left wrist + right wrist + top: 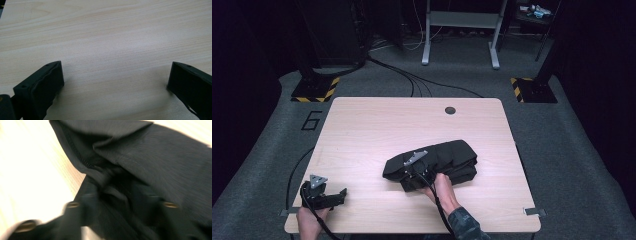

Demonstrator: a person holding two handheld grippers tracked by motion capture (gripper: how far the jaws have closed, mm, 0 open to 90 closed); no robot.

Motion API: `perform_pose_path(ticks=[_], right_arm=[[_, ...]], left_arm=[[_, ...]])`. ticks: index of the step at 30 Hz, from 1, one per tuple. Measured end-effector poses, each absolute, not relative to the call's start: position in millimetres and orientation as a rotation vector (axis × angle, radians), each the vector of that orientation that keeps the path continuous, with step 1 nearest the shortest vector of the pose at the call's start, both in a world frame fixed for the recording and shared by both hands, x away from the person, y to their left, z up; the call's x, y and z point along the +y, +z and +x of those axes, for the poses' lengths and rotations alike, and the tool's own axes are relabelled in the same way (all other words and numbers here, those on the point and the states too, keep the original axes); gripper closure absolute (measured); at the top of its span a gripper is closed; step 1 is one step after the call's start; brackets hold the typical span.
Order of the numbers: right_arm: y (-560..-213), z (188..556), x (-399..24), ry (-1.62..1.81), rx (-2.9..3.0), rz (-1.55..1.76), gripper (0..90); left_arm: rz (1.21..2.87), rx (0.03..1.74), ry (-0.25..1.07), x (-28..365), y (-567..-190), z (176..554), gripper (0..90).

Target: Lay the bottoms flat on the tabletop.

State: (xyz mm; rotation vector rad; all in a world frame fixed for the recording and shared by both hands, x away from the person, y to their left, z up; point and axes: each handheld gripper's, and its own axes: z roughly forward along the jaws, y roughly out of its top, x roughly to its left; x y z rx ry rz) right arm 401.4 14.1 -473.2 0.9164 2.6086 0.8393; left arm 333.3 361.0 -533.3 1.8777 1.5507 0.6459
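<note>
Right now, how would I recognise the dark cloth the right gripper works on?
Find the light wooden table. On its near right half lies a black garment, bunched into a thick folded bundle under the right gripper. Nothing else soft lies there.

A black garment (447, 161) is lying folded in a thick, rumpled bundle on the table's (377, 130) near right part, its stitched hem showing.

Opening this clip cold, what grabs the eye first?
The black folded garment lying right of centre on the pale wooden table, with the right gripper at its near left edge. In the right gripper view the dark cloth lies blurred between the jaws. The left gripper rests apart at the table's near left corner, jaws wide open over bare wood.
</note>
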Motion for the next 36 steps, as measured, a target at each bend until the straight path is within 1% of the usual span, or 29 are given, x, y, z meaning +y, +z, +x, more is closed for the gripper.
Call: perform_pose_path(ticks=[2, 4, 6, 7, 11, 13, 17, 22, 34, 35, 36], right_arm=[[-465, 396, 5, 0.856, 2.57, 0.913, 26.0], [-459, 394, -2, 0.881, 2.534, 0.901, 16.9], [-455, 393, -6, 0.893, 2.521, 0.887, 12.0], [-454, 393, -5, 0.887, 2.523, 0.888, 8.0], [-450, 394, -4, 0.902, 2.513, 0.853, 1.1], [-454, 399, -1, 0.883, 2.553, 0.849, 0.0], [-477, 409, 10, 0.783, 2.639, 0.844, 0.0], [-494, 408, 17, 0.716, 2.672, 0.808, 0.0], [-499, 408, 20, 0.644, 2.706, 0.754, 0.0], [-499, 407, 21, 0.629, 2.698, 0.76, 0.5], [-500, 405, 22, 0.618, 2.678, 0.768, 2.8]], left_arm=[[1.882, 1.55, 0.646, 361, -533, 333, 0.0], [1.878, 1.552, 0.646, 361, -533, 333, 0.1], [1.877, 1.553, 0.647, 361, -533, 333, 0.0], [1.878, 1.553, 0.647, 361, -533, 333, 0.0], [1.872, 1.558, 0.652, 361, -533, 333, 0.1], [1.872, 1.559, 0.652, 361, -533, 333, 0.1], [1.87, 1.56, 0.653, 361, -533, 333, 0.1], [1.871, 1.56, 0.653, 361, -533, 333, 0.2], [1.881, 1.558, 0.658, 362, -533, 333, 0.2], [1.881, 1.559, 0.657, 362, -533, 333, 0.2], [1.88, 1.559, 0.658, 362, -533, 333, 0.2]])
